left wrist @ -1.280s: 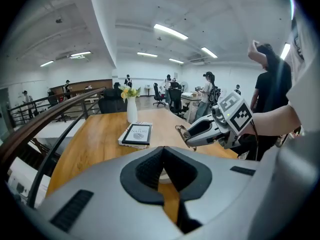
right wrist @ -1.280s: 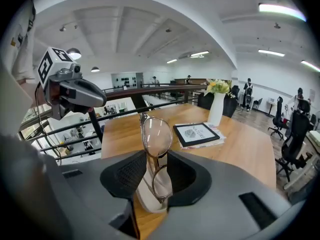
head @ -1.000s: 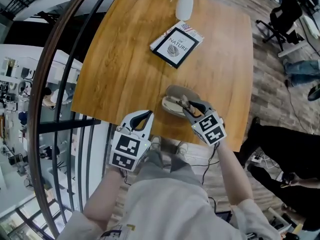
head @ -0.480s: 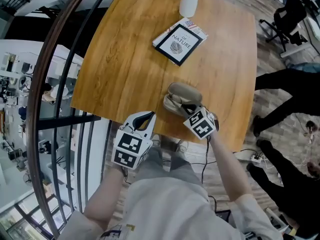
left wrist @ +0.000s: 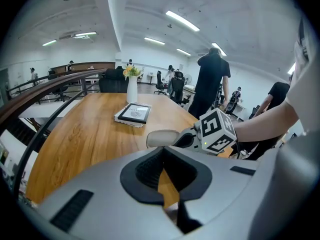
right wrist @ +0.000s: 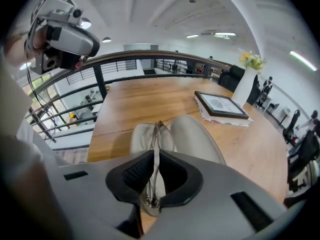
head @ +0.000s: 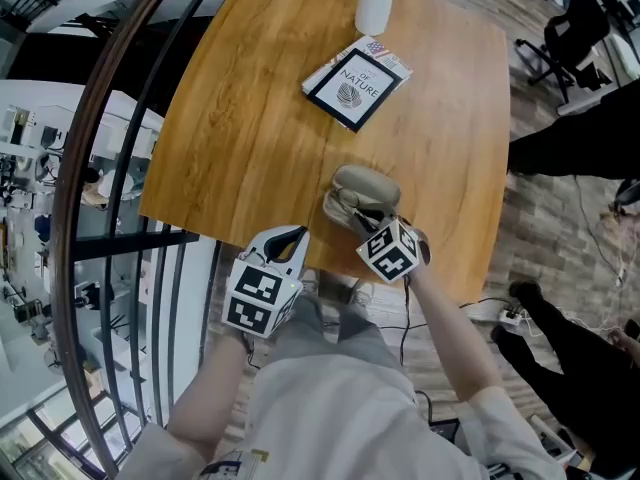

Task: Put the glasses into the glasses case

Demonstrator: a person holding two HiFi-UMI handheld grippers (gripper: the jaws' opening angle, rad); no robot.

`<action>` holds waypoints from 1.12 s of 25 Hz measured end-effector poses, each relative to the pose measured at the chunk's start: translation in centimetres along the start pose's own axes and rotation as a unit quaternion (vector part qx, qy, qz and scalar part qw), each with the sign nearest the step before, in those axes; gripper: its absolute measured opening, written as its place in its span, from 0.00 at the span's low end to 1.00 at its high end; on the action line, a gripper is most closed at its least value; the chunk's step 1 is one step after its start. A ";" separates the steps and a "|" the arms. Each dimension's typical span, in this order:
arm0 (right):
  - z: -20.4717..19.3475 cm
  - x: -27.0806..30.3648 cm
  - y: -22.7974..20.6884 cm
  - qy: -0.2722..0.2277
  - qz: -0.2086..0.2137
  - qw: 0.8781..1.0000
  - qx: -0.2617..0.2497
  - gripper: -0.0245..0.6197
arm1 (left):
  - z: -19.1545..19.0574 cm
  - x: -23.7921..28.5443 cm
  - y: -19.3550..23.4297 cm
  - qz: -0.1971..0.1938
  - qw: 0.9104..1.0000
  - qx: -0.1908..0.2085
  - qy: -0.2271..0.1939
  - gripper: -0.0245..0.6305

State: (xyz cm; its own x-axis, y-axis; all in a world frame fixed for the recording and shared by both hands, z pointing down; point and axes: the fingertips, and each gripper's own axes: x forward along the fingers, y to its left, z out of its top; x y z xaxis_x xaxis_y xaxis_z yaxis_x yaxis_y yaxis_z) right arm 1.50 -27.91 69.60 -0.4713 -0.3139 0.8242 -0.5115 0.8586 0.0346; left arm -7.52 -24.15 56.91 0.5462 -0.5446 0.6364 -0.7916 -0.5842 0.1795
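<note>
The beige glasses case (head: 366,182) lies open near the table's front edge, also shown in the right gripper view as the case (right wrist: 197,134). Thin metal-rimmed glasses (right wrist: 156,146) stand on edge over the case's lower half. My right gripper (head: 363,214) points down into the case. Its pads hold the glasses frame between them, and its jaws are opening slightly. My left gripper (head: 298,232) hangs off the table's front edge, left of the case, shut and empty. In the left gripper view the case (left wrist: 161,138) lies ahead, with the right gripper's marker cube (left wrist: 218,131) beside it.
A framed print on a book (head: 355,76) and a white vase with flowers (head: 374,6) stand at the far side of the wooden table (head: 250,118). A dark railing (head: 110,168) curves along the left. A person in black (head: 575,143) stands at the right.
My right gripper has sunk toward the open case and its marker cube has swung left. The left gripper has hardly shifted. The person at the right has moved.
</note>
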 end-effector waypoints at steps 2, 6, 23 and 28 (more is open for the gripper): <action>0.2 0.1 0.0 -0.003 -0.023 1.000 -0.011 0.15 | -0.3 -0.2 -0.1 -0.002 1.000 -0.003 0.001 0.06; 0.6 0.1 -0.7 -0.010 -0.057 0.998 -0.015 0.17 | -0.7 -0.4 -0.2 -0.003 1.000 -0.006 0.003 0.06; -0.9 1.5 1.9 0.035 0.011 0.995 -0.098 0.20 | -2.3 -1.2 0.2 -0.004 1.000 -0.022 0.004 0.06; -1.5 1.3 3.2 0.045 0.051 0.986 -0.153 0.19 | -2.4 -1.2 -0.3 -0.010 1.000 -0.022 0.003 0.06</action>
State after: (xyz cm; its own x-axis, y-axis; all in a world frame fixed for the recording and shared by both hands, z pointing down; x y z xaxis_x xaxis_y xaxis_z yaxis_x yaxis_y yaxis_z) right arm 0.34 -24.93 71.63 -0.4368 -0.1951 0.8781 -0.2171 0.9702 0.1076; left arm -8.56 -21.86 57.84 0.5610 -0.5286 0.6371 -0.7915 -0.5679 0.2258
